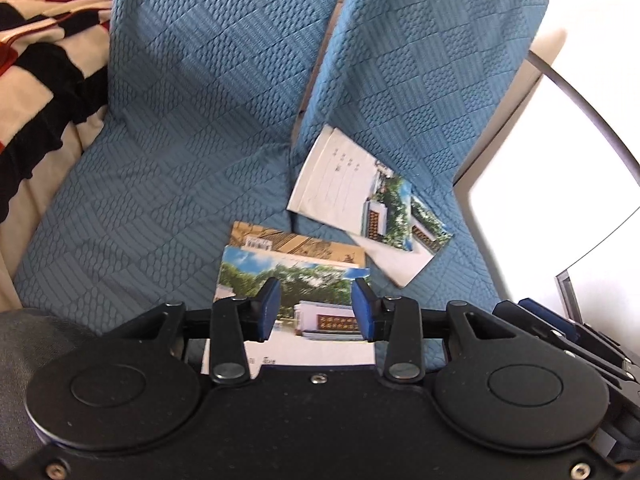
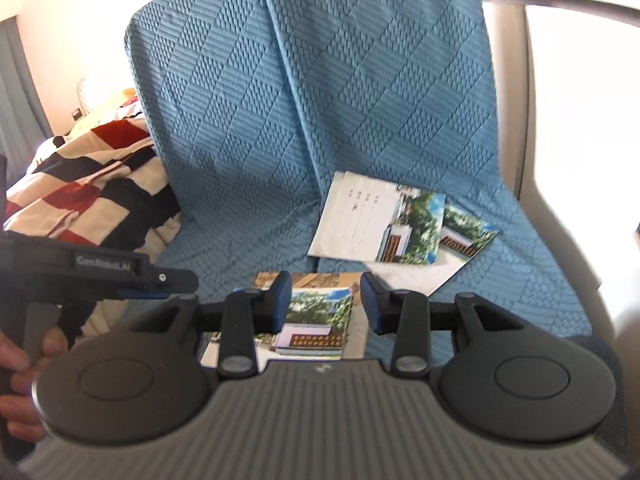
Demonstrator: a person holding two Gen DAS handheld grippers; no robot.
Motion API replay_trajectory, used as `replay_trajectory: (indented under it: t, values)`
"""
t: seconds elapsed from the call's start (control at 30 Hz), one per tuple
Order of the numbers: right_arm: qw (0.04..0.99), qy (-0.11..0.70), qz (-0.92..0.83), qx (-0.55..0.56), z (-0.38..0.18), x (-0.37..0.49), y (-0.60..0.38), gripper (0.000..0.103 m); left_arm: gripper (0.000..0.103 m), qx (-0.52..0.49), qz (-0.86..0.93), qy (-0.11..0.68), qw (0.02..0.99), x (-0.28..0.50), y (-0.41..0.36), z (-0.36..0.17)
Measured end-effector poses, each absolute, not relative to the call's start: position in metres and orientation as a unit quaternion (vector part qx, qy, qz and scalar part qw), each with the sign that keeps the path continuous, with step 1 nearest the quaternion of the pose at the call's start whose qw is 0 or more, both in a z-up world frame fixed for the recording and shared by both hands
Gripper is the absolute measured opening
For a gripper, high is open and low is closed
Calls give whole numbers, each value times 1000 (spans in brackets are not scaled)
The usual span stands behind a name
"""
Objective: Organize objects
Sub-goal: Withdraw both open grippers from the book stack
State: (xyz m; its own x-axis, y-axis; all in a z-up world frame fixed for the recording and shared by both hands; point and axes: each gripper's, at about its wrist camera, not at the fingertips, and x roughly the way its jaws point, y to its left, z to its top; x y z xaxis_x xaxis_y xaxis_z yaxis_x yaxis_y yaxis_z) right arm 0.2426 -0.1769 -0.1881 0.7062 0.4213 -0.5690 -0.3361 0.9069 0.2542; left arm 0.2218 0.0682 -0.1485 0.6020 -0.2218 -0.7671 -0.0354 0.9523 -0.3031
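We judge the task to be partly done. On the blue quilted seat (image 2: 248, 216) of the sofa, two groups of printed cards show. The near stack (image 1: 294, 280) lies squared up just ahead of both grippers: a card with trees and a white wall on top, a brownish card under it with its far and left edges showing. This group reads as already gathered, though the fisheye blur hides whether its edges are flush.

The far pair (image 2: 384, 220) lies to the right, near the fold where the seat meets the backrest (image 2: 320, 60). It is still untidy: a large white card with text lines and a garden picture rests skewed across a second card, whose corner juts out on the right. We take this pair as the work left (collect it, then align it with the near stack or join it to it).

The left gripper (image 1: 316, 306) hangs over the near stack with its jaws apart and nothing clamped; the stack's top card shows through the gap. The right gripper (image 2: 326, 306) stands likewise, jaws apart and empty, above the same stack. In the right wrist view the left gripper's handle appears at the left, held by a hand (image 2: 20, 372).

A striped blanket (image 1: 36, 60) lies bunched at the far left, apart from the cards; whether it belongs to the task we cannot tell.
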Motion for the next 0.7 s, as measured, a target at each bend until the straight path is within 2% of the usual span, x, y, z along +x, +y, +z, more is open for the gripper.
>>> replay_trajectory:
  t: [0.1,0.2,0.3,0.37,0.43,0.47,0.5,0.7]
  values:
    - [928,308,199,65,-184,239,-188,48,42,-134,-57,437,888,220,58,-142]
    - [931,305,191,65,-182,238,-197,49,50,-137,-65,426,892,215,50,-137]
    - [932,306,186,61,-182,238,-203,56,67,-134,-68,414,898,210,44,-133]
    - [934,301,184,64,-181,237,-207,73,84,-128,-68,403,904,207,40,-129]
    - [937,292,179,73,-180,232,-213,83,92,-122,-74,386,911,203,37,-125]
    - [938,288,176,77,-180,231,-215,83,100,-119,-76,379,914,202,35,-122]
    - [939,288,173,80,-180,230,-218,83,103,-117,-77,373,917,200,34,-120]
    - [940,289,161,83,-182,227,-229,83,103,-113,-74,369,919,198,27,-116]
